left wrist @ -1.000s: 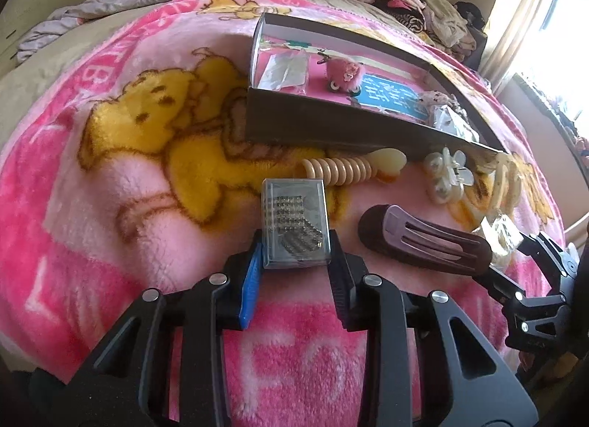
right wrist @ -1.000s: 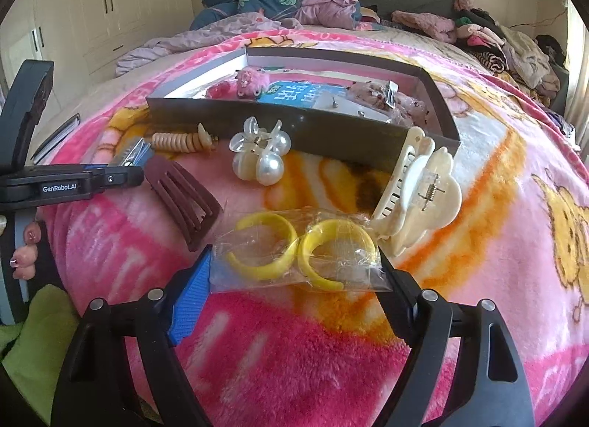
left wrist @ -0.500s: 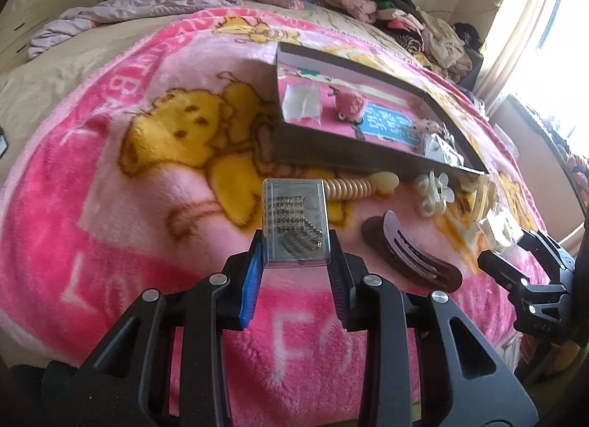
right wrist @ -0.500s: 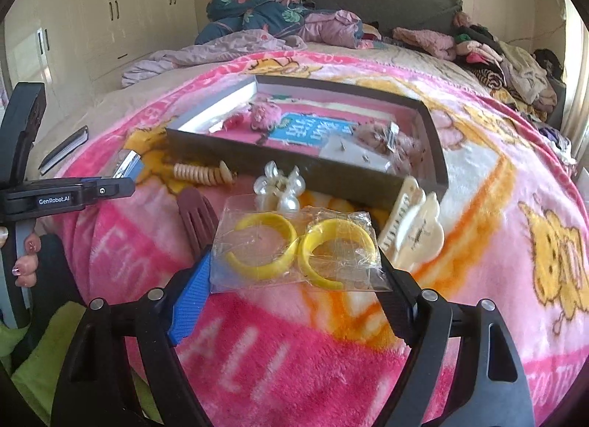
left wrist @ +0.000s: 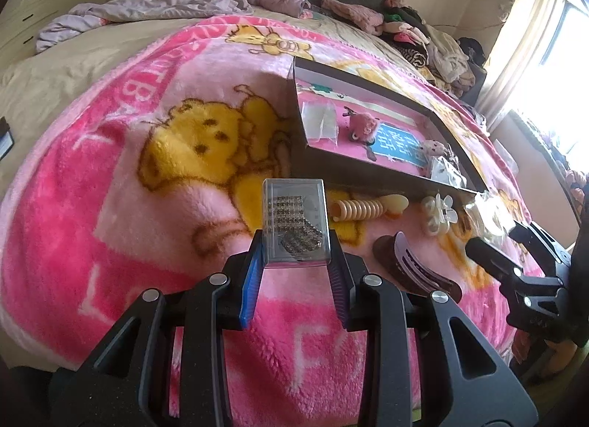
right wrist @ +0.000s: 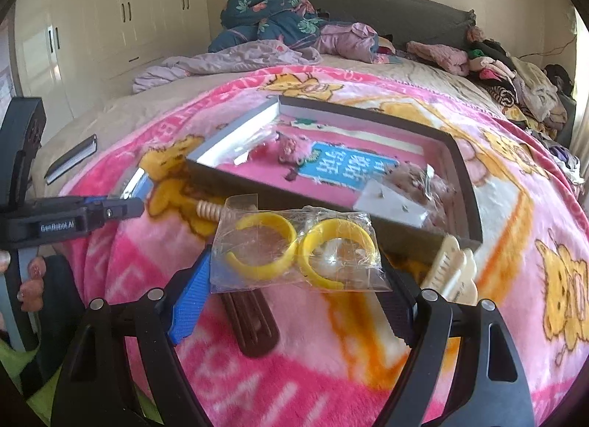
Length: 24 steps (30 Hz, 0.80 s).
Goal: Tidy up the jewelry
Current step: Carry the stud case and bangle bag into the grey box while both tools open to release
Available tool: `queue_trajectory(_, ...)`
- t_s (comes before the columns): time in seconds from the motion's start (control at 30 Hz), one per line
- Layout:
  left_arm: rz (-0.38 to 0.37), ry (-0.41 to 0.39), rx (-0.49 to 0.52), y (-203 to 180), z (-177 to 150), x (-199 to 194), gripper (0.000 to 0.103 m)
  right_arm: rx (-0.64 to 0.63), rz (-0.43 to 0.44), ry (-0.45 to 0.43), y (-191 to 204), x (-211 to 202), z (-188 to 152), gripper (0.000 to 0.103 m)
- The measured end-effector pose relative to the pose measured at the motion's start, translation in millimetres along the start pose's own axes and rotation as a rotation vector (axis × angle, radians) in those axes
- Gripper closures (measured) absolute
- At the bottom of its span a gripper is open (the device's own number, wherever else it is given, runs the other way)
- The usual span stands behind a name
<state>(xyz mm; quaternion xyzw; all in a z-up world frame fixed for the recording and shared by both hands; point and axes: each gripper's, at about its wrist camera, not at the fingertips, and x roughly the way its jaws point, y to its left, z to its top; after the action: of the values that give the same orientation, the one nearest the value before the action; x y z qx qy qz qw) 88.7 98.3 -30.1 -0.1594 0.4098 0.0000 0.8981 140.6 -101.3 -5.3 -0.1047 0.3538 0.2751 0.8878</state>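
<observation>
a: both grippers have lifted higher off the blanket (left wrist: pixel 147 243) since a second ago, and the tray looks smaller and farther off in both views now.

b: yep. left gripper (left wrist: pixel 296 261) is clamped on the clear plastic case (left wrist: pixel 294 221) with the sparkly mesh piece inside, held upright above the near edge of the blanket. right gripper (right wrist: pixel 294 279) is pinched on the clear bag (right wrist: pixel 294 246) holding two yellow bangles (right wrist: pixel 300 248).

a: under the bag?

b: brown hair clip (right wrist: pixel 254 324) lies flat near the blanket's near edge, cream claw clip (right wrist: pixel 452 272) to its right against the dark tray (right wrist: pixel 467 184). a ribbed beige clip (left wrist: pixel 364 206) and a small pearl claw clip (left wrist: pixel 438 213) sit just beside the tray's near wall.

a: inside the tray?

b: pink fuzzy thing (left wrist: pixel 362 125), blue card (right wrist: pixel 349 169), white earring card (right wrist: pixel 390 206). clothes pile (right wrist: pixel 294 33) at the far edge of the bed.
</observation>
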Motion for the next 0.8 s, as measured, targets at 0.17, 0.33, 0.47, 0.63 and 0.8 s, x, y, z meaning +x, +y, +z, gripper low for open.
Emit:
queue_trajectory(0.17, 0.002, 0.001, -0.012, 2.9, 7.3, 1.8, 0.078, 0.005, 0.005, -0.024, -0.1, 5.5, 12.5, 0.024)
queue_trajectory(0.33, 0.01, -0.005, -0.007, 1.5, 17.3, 2.3, 0.078, 0.011, 0.004, -0.043, -4.9, 9.1, 23.8, 0.024)
queue_trajectory(0.47, 0.009, -0.011, 0.007, -4.0, 27.8, 3.1, 0.078, 0.021, -0.001, -0.048, -11.1, 12.2, 27.6, 0.024)
queue_trajectory(0.63, 0.002, -0.014, 0.026, -12.5, 40.1, 6.5, 0.078, 0.038, -0.016, -0.051, -21.6, 15.3, 28.7, 0.024)
queue_trajectory(0.8, -0.005, -0.006, 0.05, -22.2, 52.2, 16.8, 0.078, 0.057, -0.027, -0.059, -33.1, 16.6, 31.8, 0.024)
